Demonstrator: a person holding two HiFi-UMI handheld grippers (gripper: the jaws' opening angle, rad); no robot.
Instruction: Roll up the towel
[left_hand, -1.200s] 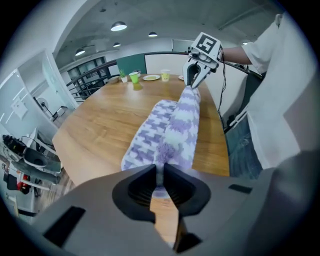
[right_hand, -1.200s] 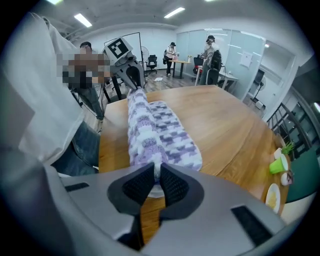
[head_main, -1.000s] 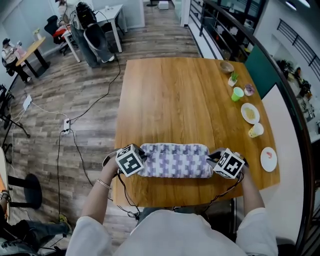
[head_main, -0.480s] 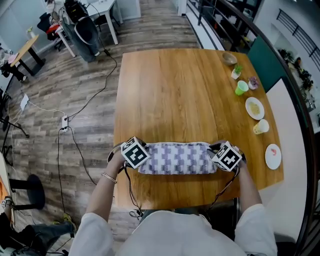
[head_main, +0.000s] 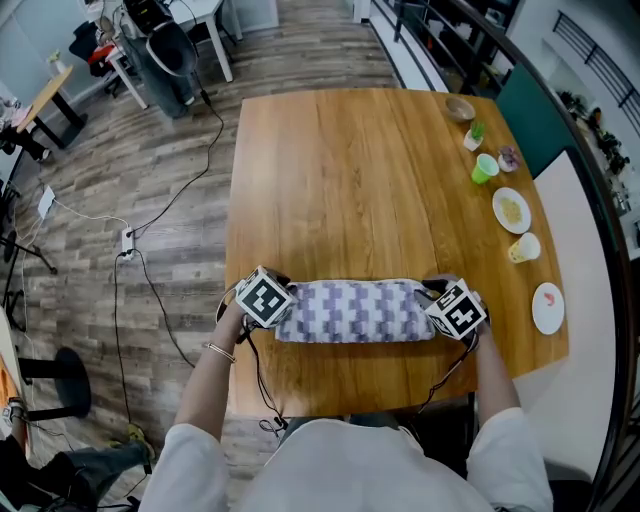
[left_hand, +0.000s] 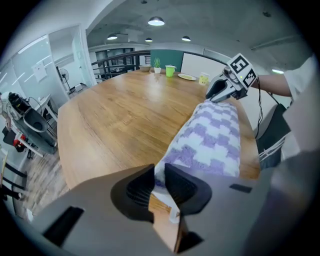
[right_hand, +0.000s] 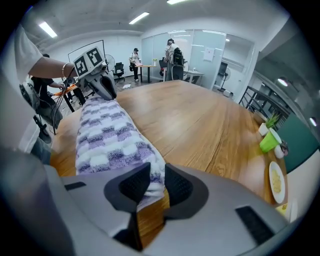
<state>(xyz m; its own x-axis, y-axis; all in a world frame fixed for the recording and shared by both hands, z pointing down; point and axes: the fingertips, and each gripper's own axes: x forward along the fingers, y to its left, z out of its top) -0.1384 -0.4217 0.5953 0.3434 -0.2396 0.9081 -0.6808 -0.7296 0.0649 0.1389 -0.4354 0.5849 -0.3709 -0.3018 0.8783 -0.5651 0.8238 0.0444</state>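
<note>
Right gripper view, claw (right_hand: 156, 187) opening, towel (right_hand: 107, 137) between

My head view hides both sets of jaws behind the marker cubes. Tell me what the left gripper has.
Observer: The left gripper is pinched shut on one end of the rolled towel.
Operator: Now report the right one.
Observer: The right gripper has its jaws opening, with the other end of the towel between them.
</note>
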